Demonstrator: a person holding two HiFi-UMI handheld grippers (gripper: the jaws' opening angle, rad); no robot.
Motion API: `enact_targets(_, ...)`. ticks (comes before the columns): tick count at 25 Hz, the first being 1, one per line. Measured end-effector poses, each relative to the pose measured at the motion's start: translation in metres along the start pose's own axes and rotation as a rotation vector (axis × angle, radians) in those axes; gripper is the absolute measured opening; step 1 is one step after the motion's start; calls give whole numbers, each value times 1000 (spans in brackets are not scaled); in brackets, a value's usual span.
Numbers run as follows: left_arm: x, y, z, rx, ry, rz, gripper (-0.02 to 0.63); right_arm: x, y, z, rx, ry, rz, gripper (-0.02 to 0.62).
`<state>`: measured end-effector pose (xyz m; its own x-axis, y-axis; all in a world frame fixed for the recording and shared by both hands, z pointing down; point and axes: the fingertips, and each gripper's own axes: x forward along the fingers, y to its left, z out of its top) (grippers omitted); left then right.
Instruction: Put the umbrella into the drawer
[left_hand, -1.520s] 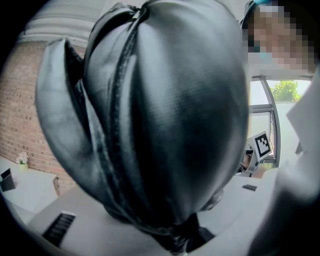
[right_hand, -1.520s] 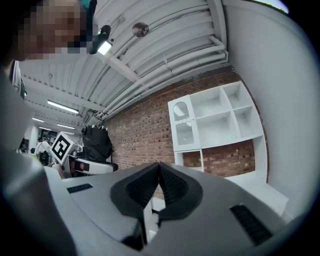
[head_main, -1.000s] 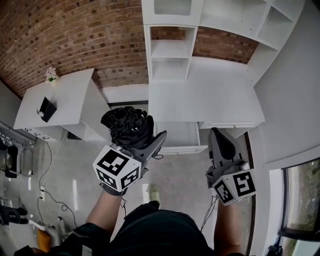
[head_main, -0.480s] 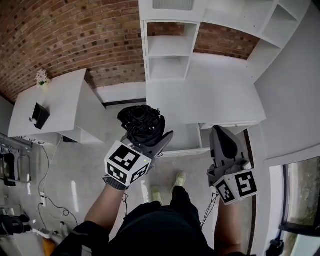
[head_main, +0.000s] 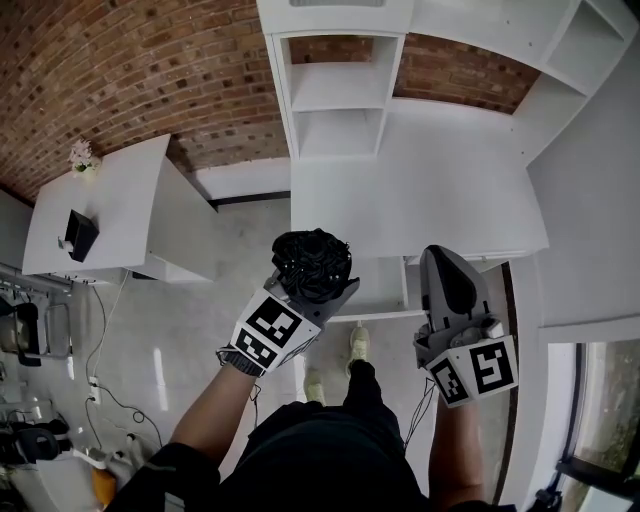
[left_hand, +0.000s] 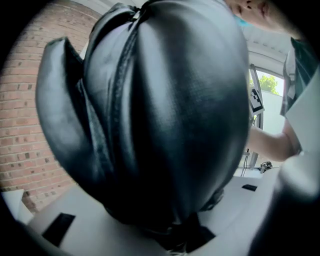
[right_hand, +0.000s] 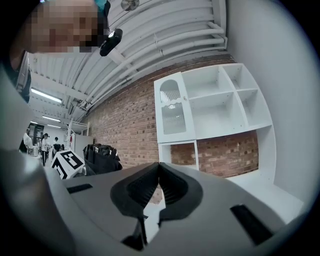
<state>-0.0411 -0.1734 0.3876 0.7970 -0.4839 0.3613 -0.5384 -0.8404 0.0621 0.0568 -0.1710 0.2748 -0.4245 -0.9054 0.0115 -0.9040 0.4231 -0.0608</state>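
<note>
Item: umbrella (head_main: 312, 262), black, folded into a bunched bundle. It is held up in the air, seen in the head view at the left edge of the open drawer (head_main: 386, 288), and is not yet lodged inside it.

Left hand-held gripper (head_main: 322, 290): its jaws are set wide and clamped on the umbrella, whose dark fabric fills the left gripper view.

Right hand-held gripper (head_main: 440, 262): its jaws are brought together with nothing between them. It is held level, just right of the drawer and apart from the umbrella.

Drawer: white, pulled out from under the white counter (head_main: 430, 190).

Surroundings: a white shelf unit (head_main: 335, 95) is set against a brick wall (head_main: 140, 70).
</note>
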Motion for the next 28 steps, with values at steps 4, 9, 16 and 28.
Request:
enact_targets(4,44,3,-19,32,61,-29,209,22,-28,-17,-4,17,15,4)
enact_targets(9,90,9,-56,49,144,-70,209,44,-52,-41,-3,19,33,3)
enact_targets(16,141,19,-123,79,312,-113,210,62,-86,-88,35,57,44,5)
enact_targets(28,198,7,-240,158,541,-234,210,68,-126,-150,83,127,9,3)
